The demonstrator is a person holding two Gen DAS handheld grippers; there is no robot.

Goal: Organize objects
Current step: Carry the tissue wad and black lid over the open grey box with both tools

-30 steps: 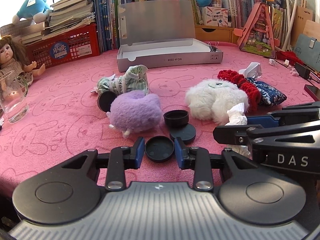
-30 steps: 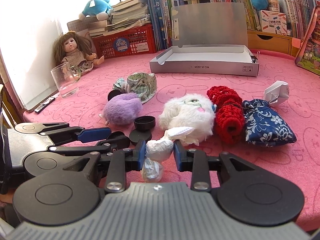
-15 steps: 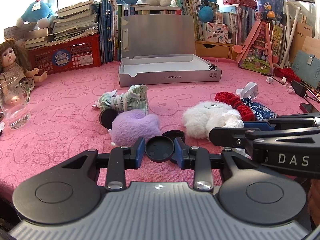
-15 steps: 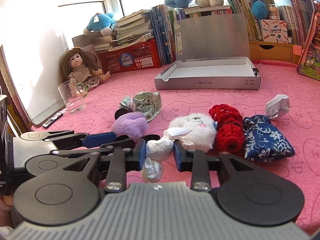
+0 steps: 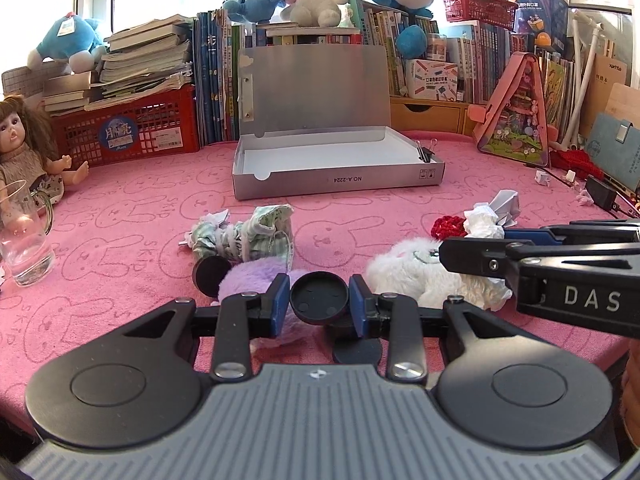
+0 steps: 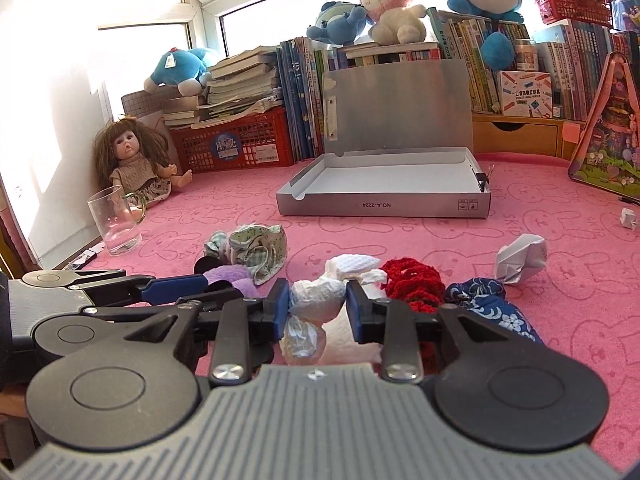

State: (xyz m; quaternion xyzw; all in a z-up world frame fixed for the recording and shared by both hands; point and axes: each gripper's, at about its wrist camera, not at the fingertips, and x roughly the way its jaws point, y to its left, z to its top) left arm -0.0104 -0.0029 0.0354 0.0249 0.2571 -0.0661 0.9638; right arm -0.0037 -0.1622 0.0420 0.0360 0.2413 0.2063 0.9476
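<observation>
light: bright daylight from windows [image 6: 256,28] | glare: blown-out upper left — right view | edges: fisheye bending | focus: sharp

We note the left gripper [image 5: 319,305]: a grey ribbed housing flanked by two round black discs, black angular linkage arms fixed with silver screws, and blue pads on the inner faces of its fingers [image 5: 280,300]. A small white mark sits at the centre of the housing edge. The right gripper [image 6: 316,307] is of the same build; seen side-on from the left wrist view, its black body carries white lettering "DAS".
</observation>
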